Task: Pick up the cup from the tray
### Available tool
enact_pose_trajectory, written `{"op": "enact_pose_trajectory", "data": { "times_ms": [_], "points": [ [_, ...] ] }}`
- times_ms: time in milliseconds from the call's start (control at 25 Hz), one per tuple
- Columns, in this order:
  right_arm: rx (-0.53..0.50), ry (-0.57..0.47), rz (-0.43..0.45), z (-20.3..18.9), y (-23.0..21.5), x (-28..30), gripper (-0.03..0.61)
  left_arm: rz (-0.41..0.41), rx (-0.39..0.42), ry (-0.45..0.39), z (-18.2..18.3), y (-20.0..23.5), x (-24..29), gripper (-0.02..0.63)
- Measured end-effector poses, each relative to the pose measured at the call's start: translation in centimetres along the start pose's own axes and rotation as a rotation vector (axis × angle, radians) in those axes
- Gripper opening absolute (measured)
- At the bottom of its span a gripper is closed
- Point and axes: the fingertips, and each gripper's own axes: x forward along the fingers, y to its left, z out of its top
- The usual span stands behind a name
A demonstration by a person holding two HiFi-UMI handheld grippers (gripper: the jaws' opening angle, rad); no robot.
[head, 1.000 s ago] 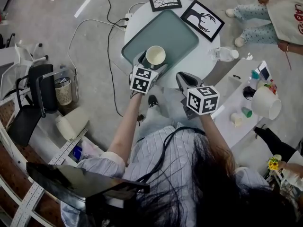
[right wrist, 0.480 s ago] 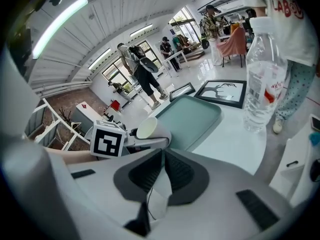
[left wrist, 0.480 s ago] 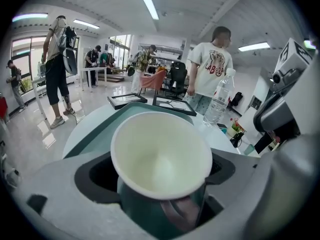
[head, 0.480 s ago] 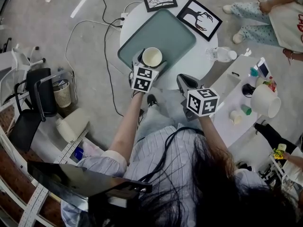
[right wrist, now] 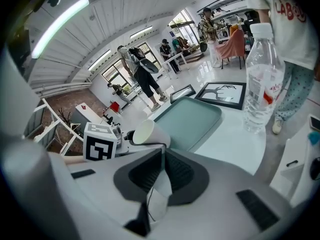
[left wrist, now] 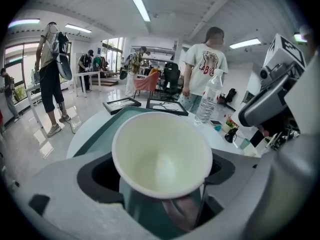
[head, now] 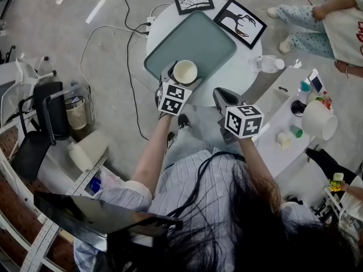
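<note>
A white paper cup (head: 185, 71) sits between the jaws of my left gripper (head: 182, 77), which is shut on it at the near edge of the teal tray (head: 198, 38). In the left gripper view the empty cup (left wrist: 160, 154) fills the space between the jaws, its mouth facing the camera, with the tray (left wrist: 97, 134) behind it. From the right gripper view the cup (right wrist: 150, 132) is tilted beside the tray (right wrist: 192, 119). My right gripper (head: 219, 93) hovers over the round table's front edge, shut and holding nothing (right wrist: 161, 156).
Two framed black-and-white pictures (head: 193, 0) (head: 242, 22) lie beyond the tray on the round white table (head: 244, 67). A clear water bottle (head: 266, 64) lies at its right. A side table (head: 295, 118) with small items and a white lampshade stands right. Cables, a bin and chairs are left.
The left gripper with the cup has drifted slightly toward me over the tray's near edge. The right gripper has stayed where it was.
</note>
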Motion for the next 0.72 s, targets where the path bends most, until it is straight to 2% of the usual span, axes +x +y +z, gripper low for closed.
{"op": "enact_pose_trajectory", "data": {
  "times_ms": [480, 720],
  "points": [
    [-0.038, -0.05, 0.013, -1.0, 2.8, -1.0, 0.039, -0.021, 0.031, -0.05, 1.2, -2.5, -7.6, 0.453],
    [-0.06, -0.091, 0.019, -2.7, 5.3, -2.1, 0.038, -0.034, 0.048, -0.066, 0.3, -4.4, -12.5, 0.453]
  ]
}}
